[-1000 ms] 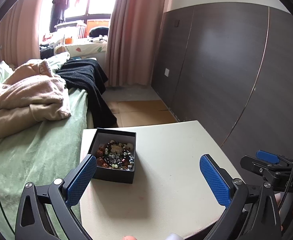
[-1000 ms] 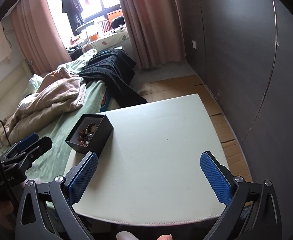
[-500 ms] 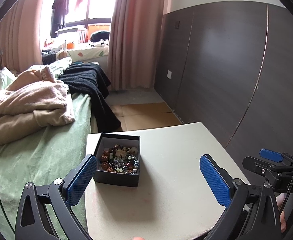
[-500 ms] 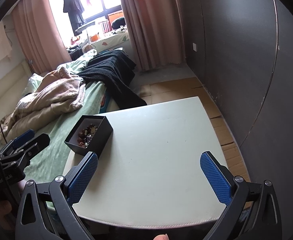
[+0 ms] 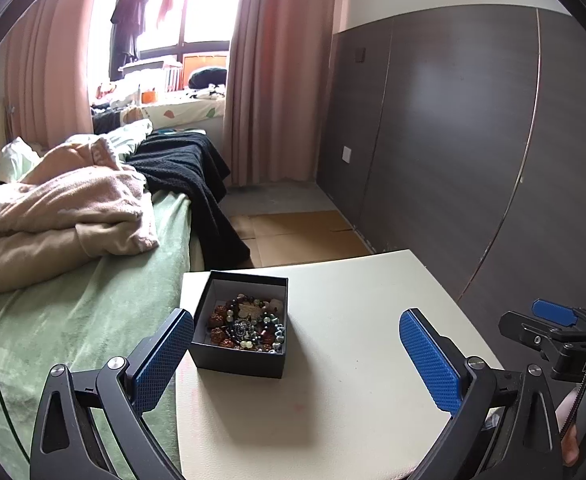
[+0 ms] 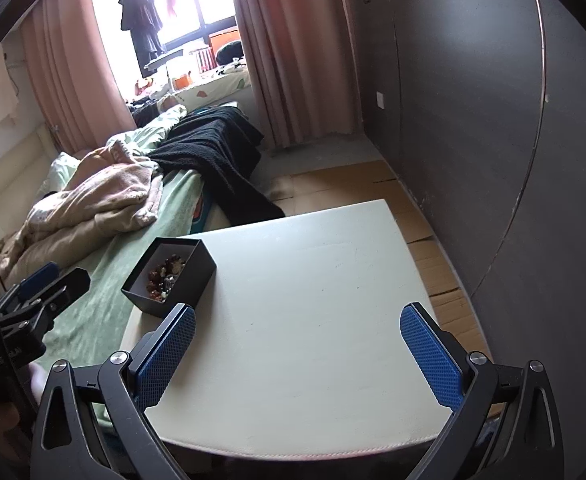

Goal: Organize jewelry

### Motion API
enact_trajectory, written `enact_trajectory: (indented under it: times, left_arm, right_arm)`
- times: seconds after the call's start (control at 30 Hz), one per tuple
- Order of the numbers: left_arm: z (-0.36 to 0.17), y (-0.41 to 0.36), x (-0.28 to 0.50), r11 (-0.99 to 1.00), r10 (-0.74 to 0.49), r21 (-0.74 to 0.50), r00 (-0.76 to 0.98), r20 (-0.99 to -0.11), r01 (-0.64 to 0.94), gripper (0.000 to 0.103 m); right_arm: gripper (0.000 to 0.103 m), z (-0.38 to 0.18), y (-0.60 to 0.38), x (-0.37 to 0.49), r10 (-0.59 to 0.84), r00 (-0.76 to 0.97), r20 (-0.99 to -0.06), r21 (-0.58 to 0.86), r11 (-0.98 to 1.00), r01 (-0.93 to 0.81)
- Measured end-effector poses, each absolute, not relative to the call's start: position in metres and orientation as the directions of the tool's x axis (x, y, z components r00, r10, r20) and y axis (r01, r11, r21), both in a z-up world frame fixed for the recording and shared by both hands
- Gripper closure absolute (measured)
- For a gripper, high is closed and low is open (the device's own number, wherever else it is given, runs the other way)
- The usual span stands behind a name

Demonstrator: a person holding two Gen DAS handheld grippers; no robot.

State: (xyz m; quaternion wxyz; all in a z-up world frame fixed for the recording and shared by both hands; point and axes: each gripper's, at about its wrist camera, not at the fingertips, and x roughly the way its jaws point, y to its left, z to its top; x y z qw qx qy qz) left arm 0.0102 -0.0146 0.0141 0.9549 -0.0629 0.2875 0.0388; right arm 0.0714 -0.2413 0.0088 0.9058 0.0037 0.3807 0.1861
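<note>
A black open box full of mixed bead jewelry stands near the left edge of a white table. It also shows in the right wrist view. My left gripper is open and empty, held above the near part of the table, with its left finger beside the box. My right gripper is open and empty, above the table's near edge, to the right of the box.
A bed with a green sheet, pink blankets and a black throw lies against the table's left side. A dark panelled wall runs along the right. Brown cardboard covers the floor beyond the table.
Both grippers have drawn back and risen a little, so the box and table sit lower and farther in view. Both stay open.
</note>
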Motion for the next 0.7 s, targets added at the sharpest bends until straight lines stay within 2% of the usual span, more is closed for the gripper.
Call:
enact_trajectory:
  times: [0.7]
  left_arm:
    - [0.0150,-0.0097,0.0112,0.986,0.046,-0.105,0.828,-0.559,-0.126,0.001]
  right_arm:
    - [0.000,0.0102,-0.2400,0.0688,0.339,0.641,-0.689,0.145,0.931,-0.336]
